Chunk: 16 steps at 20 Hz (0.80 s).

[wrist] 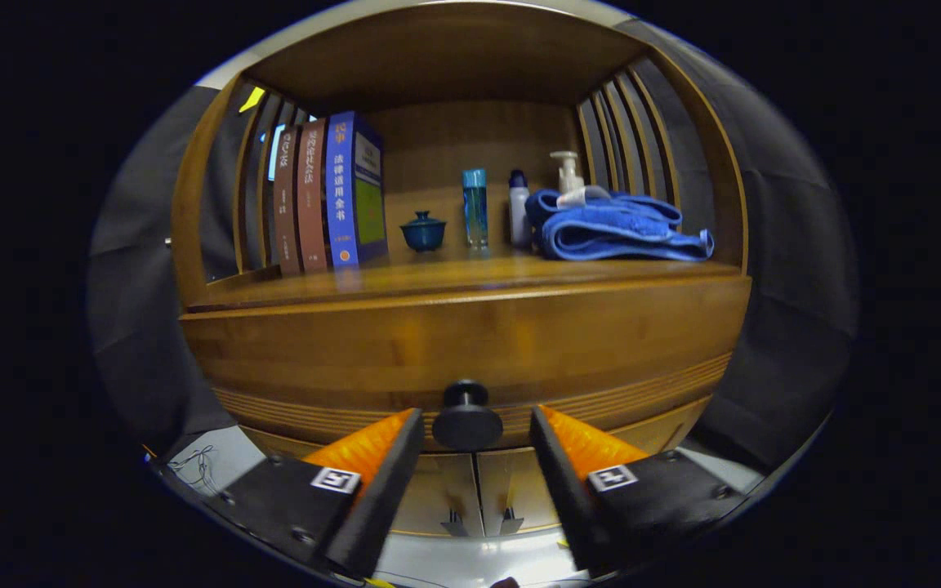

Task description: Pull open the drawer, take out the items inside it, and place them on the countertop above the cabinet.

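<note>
Claw (pixel 477 433) spread, fingers flanking dark knob (pixel 467 419) of closed drawer (pixel 470 347), contact apparently none, worktop (pixel 438 278) above carrying books (pixel 327 196) left, blue towel (pixel 613 229) right.

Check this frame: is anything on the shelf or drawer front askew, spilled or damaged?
Nothing stands out. The books stand upright, the bottles too, and the blue towel lies folded. The drawer is closed; the gripper's open fingers flank its knob.

Tool (pixel 475 425) fingers spread, flanking drawer knob (pixel 467 418), not touching.
</note>
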Available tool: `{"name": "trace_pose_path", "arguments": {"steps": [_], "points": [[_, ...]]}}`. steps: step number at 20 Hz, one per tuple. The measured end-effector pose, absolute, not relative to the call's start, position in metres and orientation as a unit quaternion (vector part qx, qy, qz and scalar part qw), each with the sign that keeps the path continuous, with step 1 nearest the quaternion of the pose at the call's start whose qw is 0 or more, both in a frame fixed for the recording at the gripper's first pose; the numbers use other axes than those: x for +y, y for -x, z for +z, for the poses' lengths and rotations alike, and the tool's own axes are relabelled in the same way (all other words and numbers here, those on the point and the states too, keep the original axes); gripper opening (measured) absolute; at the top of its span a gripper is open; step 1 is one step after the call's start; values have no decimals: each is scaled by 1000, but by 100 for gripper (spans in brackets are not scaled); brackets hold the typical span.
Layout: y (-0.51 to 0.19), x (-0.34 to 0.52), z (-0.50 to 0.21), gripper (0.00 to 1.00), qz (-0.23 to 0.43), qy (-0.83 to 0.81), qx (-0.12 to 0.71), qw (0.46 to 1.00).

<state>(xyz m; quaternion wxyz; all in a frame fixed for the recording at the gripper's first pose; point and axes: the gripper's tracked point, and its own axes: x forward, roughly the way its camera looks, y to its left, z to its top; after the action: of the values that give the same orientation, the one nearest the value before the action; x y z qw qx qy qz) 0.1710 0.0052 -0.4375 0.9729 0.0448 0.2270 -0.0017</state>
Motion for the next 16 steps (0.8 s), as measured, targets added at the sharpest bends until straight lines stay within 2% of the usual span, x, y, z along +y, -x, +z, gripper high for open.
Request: {"name": "trace_pose_path", "arguments": {"steps": [2,4,5,10,16], "points": [[-173,9,-440,63,9,-40,229,972],[-172,7,-435,52,11,-1,219,976],[-172,5,-437,52,11,16,213,977],[-171,8,-438,27,8,22,207,978],[-135,6,-430,26,5,1,209,978]]}}
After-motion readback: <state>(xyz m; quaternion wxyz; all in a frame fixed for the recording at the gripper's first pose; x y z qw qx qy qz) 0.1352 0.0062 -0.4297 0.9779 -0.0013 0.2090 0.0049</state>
